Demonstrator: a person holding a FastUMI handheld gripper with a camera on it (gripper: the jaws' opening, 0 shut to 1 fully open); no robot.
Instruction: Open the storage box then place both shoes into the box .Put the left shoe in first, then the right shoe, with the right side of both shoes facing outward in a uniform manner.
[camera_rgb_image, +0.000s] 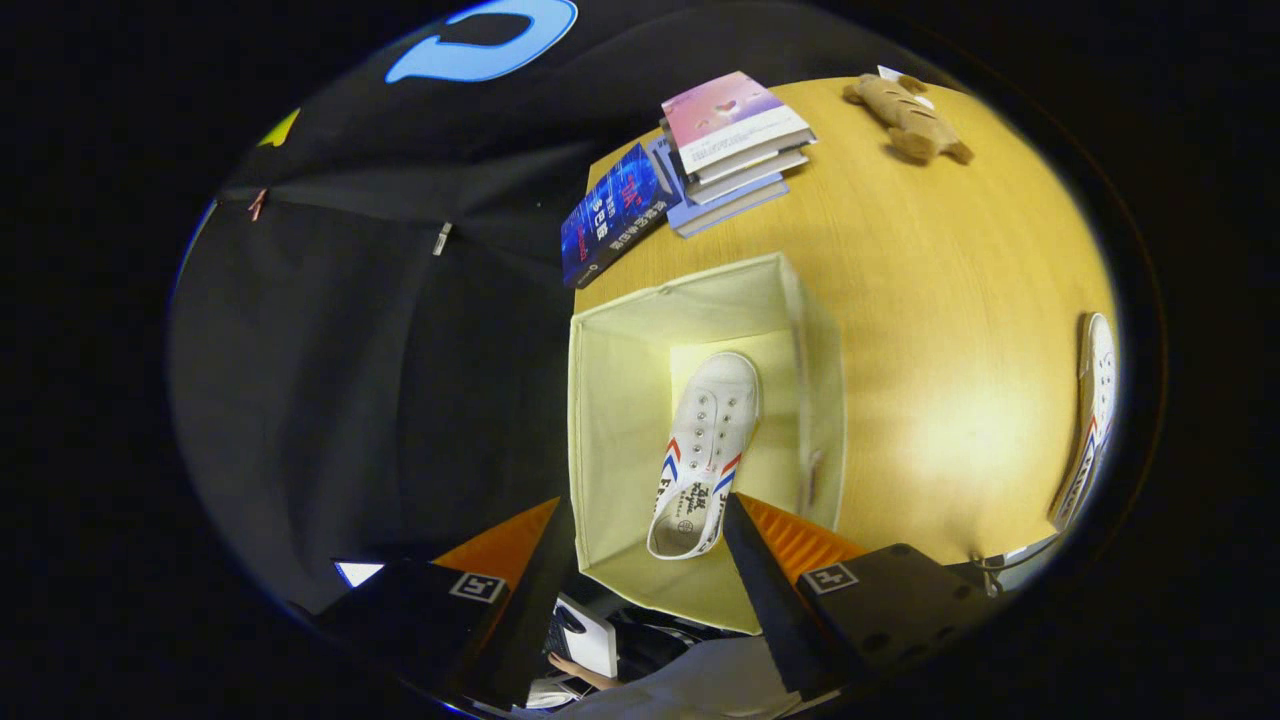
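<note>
I look down into an open cream fabric storage box (610, 400) standing at the edge of the wooden table. One white canvas shoe (705, 450) with red and blue stripes lies on the box floor, toe pointing away from me. My gripper (650, 520) hangs above the box, open, with nothing between its fingers; the shoe's heel shows in the gap between the fingertips. A second white shoe (1090, 420) of the same kind lies on its side on the table, far off to the right of the box.
A stack of books (730, 150) and a blue book (612, 212) lie on the table (930, 300) beyond the box. A brown plush toy (908, 118) lies at the far side. Black cloth walls the booth left of the table. A person's hand (580, 672) shows below.
</note>
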